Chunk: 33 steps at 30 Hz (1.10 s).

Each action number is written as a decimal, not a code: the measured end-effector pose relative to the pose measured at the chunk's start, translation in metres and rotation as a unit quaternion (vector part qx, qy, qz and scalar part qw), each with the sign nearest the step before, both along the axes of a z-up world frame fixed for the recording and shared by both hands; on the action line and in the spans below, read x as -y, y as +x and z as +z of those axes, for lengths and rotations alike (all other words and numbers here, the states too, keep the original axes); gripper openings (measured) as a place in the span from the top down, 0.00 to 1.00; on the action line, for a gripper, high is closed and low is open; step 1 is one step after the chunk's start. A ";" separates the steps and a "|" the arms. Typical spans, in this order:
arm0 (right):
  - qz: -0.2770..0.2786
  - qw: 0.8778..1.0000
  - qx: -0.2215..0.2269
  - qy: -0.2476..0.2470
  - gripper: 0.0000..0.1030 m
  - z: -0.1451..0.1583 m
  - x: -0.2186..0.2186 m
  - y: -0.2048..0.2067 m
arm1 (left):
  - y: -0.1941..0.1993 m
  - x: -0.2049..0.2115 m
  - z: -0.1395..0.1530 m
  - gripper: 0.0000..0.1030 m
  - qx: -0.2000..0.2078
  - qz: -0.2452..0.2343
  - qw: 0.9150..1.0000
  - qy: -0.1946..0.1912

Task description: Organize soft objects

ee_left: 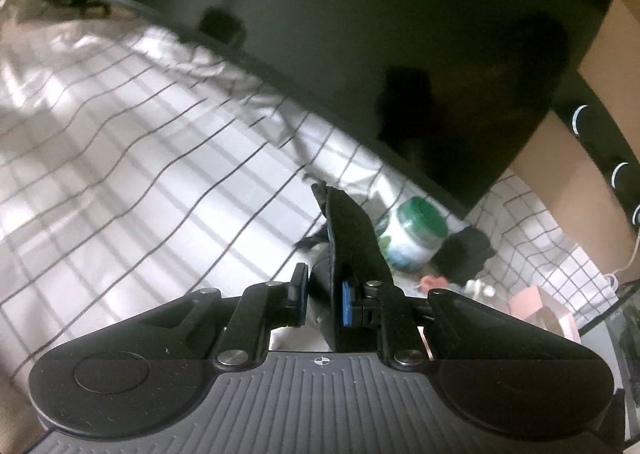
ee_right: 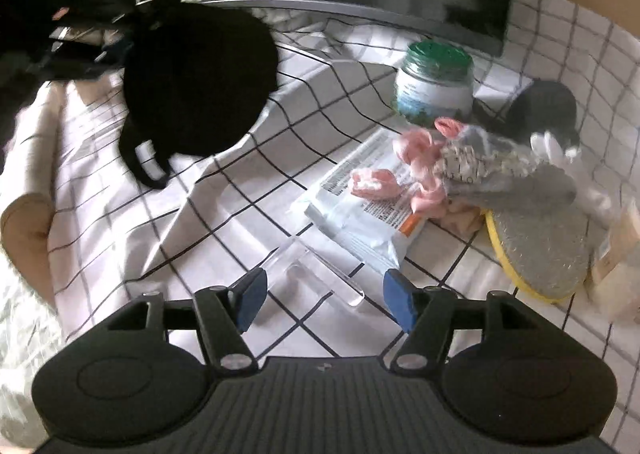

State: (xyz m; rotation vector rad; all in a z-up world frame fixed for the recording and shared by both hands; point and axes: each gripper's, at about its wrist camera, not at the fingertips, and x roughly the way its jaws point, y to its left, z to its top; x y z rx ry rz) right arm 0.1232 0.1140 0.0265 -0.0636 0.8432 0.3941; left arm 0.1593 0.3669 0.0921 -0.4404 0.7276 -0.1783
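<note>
**Sorting barely begun: 1 black piece lifted, the pile untouched**

Checked white cloth [ee_right: 224, 213] covers the whole work surface, with a large dark screen [ee_left: 400, 53] standing along its far edge. Taking the green-lidded jar [ee_right: 434, 83] as the landmark, most of the soft things lie heaped just in front of it and toward the camera's right: pink fabric pieces [ee_right: 416, 161], a grey knitted item [ee_right: 500, 169] and a grey pad with a yellow rim [ee_right: 540, 246]. A white printed packet [ee_right: 360, 205] lies under the pink pieces, on the near side of the jar. A dark round object [ee_right: 544, 105] sits just right of the jar; what it is I cannot tell.

Well to the left of the jar, a black cap [ee_right: 196, 85] with an adjuster strap hangs above the cloth. Judging by the left wrist view, the left gripper [ee_left: 324, 300] has its tongs nearly together, clamped on a black fabric piece [ee_left: 348, 238] that stands up between the blue pads; this is probably the same cap.

The right gripper [ee_right: 324, 296] has its tongs apart, with nothing pinched. A clear plastic piece [ee_right: 316, 270] lies on the cloth between and just beyond its fingers.

By my reading, 1 item is in hand and none is visibly put away. The heap by the jar is still jumbled, so nearly all the organising is left.
</note>
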 end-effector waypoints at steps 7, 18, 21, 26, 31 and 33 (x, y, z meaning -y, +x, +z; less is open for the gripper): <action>-0.010 1.000 -0.007 0.027 0.17 -0.009 -0.009 0.002 | -0.004 -0.019 -0.020 0.82 -0.027 0.008 1.000 -0.014; 0.046 0.998 0.023 -0.032 0.26 -0.003 -0.027 -0.004 | 0.003 -0.015 -0.025 0.82 -0.030 -0.003 0.999 -0.024; 0.044 0.998 0.041 -0.026 0.26 0.013 -0.019 -0.004 | 0.007 -0.010 -0.019 0.82 -0.024 -0.006 0.999 -0.028; 0.031 0.993 0.113 -0.016 0.27 0.064 0.005 0.002 | 0.024 0.007 0.006 0.82 0.006 -0.021 0.999 -0.025; -0.011 0.984 0.174 -0.019 0.27 0.111 0.044 0.019 | 0.049 0.044 0.039 0.82 0.047 -0.049 0.997 -0.022; -0.034 0.979 0.198 -0.025 0.27 0.127 0.064 0.025 | 0.061 0.064 0.052 0.82 0.058 -0.067 0.996 -0.026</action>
